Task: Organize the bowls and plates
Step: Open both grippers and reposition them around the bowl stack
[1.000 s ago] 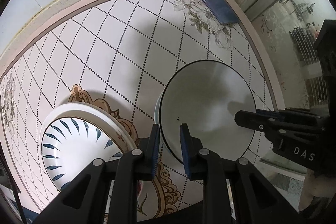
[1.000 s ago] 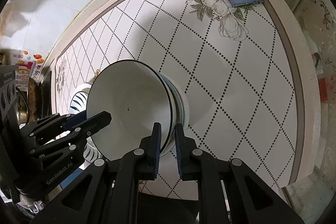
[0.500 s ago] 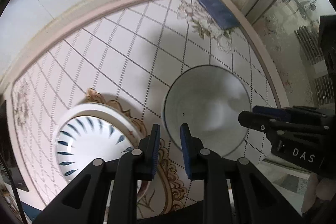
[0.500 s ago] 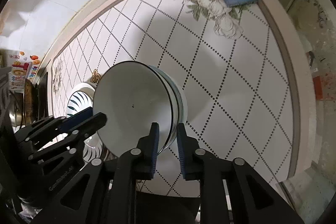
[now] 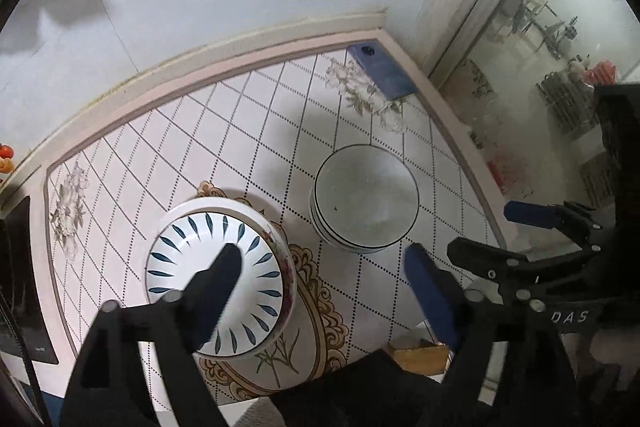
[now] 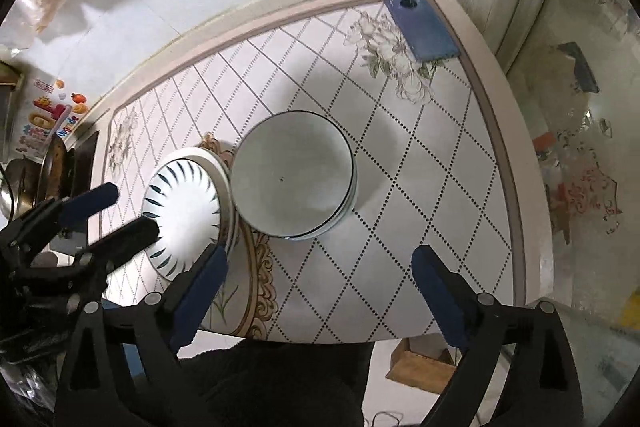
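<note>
A stack of white bowls with dark rims (image 5: 366,199) (image 6: 294,179) stands on the tiled table. Beside it, to the left, is a stack of plates topped by a white dish with blue leaf marks (image 5: 218,275) (image 6: 186,211). My left gripper (image 5: 324,267) is open and empty, raised above the table, its left finger over the leaf dish. My right gripper (image 6: 320,271) is open and empty, raised above the near side of the bowls. Each gripper shows in the other's view, the right one (image 5: 484,235) and the left one (image 6: 124,211).
A blue phone (image 5: 380,71) (image 6: 424,27) lies at the table's far right corner by the wall. The table edge (image 6: 516,163) runs down the right side. A wooden box (image 6: 420,363) sits on the floor below the near edge. A stove with a pan (image 6: 44,179) is left.
Both grippers have opened, let go of the bowl rim and pulled up and back from the table. The bowl stack now rests level on the table.
</note>
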The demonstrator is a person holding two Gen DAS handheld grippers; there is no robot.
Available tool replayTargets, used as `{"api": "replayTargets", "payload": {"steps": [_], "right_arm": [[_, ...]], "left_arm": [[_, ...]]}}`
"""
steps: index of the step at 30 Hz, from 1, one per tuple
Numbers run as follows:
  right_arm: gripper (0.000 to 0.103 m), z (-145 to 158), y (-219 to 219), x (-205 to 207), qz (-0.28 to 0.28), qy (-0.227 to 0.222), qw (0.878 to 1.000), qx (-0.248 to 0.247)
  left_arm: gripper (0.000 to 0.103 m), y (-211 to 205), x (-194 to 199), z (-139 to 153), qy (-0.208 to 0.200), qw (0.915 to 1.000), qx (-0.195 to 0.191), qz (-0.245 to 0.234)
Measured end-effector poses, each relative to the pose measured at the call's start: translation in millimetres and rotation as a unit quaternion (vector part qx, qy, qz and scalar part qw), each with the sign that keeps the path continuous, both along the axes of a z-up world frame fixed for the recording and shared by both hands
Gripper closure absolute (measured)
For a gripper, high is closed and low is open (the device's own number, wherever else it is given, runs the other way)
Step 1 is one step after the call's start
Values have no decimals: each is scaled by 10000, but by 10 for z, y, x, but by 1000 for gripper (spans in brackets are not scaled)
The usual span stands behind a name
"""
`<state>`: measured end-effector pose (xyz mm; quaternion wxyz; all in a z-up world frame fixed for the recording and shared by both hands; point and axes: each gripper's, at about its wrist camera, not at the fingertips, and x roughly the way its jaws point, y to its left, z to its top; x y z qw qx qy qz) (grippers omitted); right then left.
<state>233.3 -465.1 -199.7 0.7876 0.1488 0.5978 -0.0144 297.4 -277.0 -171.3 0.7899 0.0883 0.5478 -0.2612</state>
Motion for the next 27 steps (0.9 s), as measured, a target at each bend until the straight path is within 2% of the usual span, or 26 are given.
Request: {"api": "replayTargets", "payload": {"steps": [5, 7, 8, 18, 23, 27], "right_arm": [[5, 293, 83, -230, -27, -281, 9993, -264], [5, 442, 95, -329, -68, -422, 9983, -397], [5, 497, 94, -361, -85, -478, 9979, -424], [4, 1094, 112, -688, -187, -985, 9931, -612], [3, 1301, 135, -791, -188, -1189, 9908, -613], [3, 1270, 116, -751, -139, -1186, 9911, -579]], "left_arm": [[14, 103, -82, 189, -142, 9997, -186, 82], [5, 142, -119, 258, -173, 9994, -275, 114], [4, 156, -139, 298, -196, 9992, -324, 112], [4, 214, -236, 665, -326, 9967, -725, 132], [4, 173, -252, 711, -350, 9961, -795, 123], [4, 111, -154, 598, -337, 9969, -685, 174]]}}
